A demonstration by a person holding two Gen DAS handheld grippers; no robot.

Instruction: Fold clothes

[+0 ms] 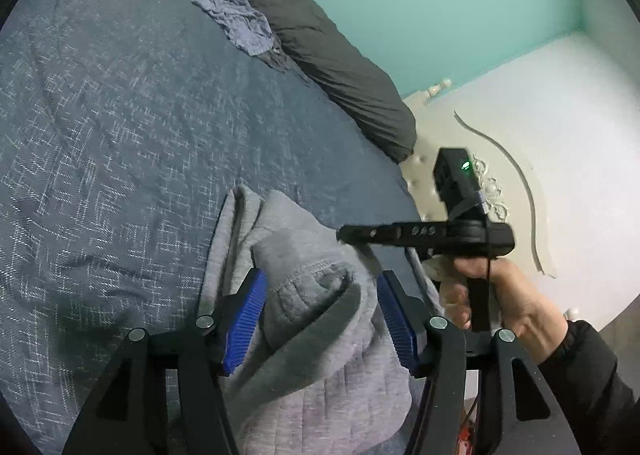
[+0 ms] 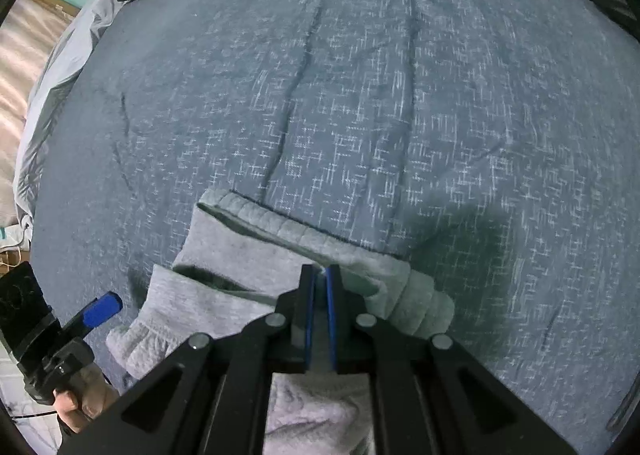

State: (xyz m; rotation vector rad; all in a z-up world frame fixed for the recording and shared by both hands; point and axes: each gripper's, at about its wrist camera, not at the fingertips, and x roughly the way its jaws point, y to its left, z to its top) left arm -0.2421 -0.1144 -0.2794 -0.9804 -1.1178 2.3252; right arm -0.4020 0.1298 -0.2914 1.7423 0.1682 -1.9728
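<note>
garment (image 2: 256, 291): lies on the quilt (image 2: 400, 115), at its near edge
left gripper (image 1: 320, 319): over the garment, a raised fold between its spread jaws
right gripper (image 2: 319, 275): on the garment's middle, jaws pinched on a fold
cloth (image 1: 236, 15): crumpled at the quilt's far side, well apart from the garment, against the duvet (image 1: 320, 31)
duvet: along the quilt's far edge
headboard (image 1: 492, 183): right of the quilt in the left wrist view

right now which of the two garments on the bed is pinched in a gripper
The grey sweatshirt, near the bed's edge: the right gripper is shut on its fabric. The crumpled blue garment lies untouched by the dark pillow.
</note>
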